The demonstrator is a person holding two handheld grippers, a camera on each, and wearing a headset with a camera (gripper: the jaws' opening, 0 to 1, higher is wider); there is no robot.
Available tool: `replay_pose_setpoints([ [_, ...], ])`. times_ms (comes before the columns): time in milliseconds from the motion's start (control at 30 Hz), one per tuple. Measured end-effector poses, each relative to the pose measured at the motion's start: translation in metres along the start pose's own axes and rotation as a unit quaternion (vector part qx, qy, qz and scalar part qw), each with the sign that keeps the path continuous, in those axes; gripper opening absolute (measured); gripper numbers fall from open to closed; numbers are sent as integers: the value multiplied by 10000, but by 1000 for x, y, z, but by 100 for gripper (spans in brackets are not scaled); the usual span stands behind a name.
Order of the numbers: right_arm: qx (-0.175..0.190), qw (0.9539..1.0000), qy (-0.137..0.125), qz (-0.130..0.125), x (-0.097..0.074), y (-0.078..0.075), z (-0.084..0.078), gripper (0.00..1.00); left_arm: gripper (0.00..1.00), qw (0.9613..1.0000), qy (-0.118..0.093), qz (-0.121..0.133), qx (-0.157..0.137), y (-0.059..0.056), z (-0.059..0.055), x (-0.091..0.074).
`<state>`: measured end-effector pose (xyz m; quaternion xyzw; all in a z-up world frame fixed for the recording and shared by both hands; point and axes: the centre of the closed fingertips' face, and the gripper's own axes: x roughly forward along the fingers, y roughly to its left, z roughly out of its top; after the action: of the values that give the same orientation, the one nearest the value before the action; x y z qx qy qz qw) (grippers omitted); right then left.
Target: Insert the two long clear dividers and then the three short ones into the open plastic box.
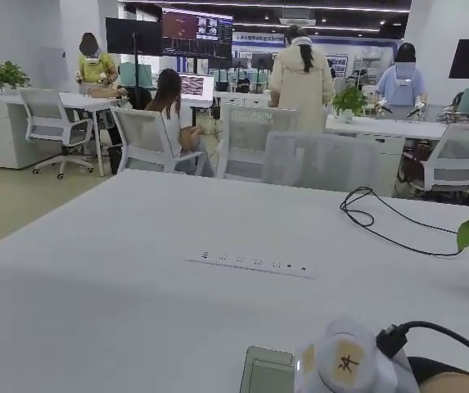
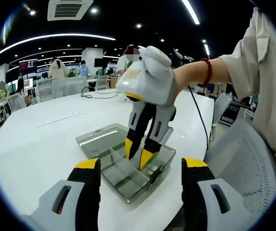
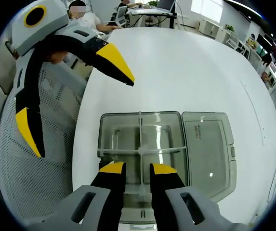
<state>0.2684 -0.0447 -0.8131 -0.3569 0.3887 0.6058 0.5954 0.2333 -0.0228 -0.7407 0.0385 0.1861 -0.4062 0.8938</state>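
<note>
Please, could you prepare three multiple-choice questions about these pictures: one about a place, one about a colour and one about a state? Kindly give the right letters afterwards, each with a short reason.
1. Where are the tips of the right gripper?
A. At the open box
B. Over a keyboard
C. On a cardboard carton

2. What colour are the tips of both grippers?
A. Red
B. Yellow
C. Green

3. In what state is the left gripper?
A. Shut on a divider
B. Shut and empty
C. Wide open, gripping nothing

Answers:
1 A: in the left gripper view its tips hang at the box's compartments.
2 B: all four tips show yellow.
3 C: its jaws stand far apart in both gripper views.
</note>
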Motion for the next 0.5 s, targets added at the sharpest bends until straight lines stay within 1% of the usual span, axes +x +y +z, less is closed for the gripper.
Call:
replay_pose_setpoints([
  [100,39,10000,-86,7,-6,1,1,24,69,10000,3,1,8,0,1,0],
  [333,178,9994,-273,87,-23,6,-3,31,72,10000,20,0,35,-2,2,0],
  [500,164,9994,-306,2,-34,5,-13,35,74,10000,34,23,24,-1,1,0],
])
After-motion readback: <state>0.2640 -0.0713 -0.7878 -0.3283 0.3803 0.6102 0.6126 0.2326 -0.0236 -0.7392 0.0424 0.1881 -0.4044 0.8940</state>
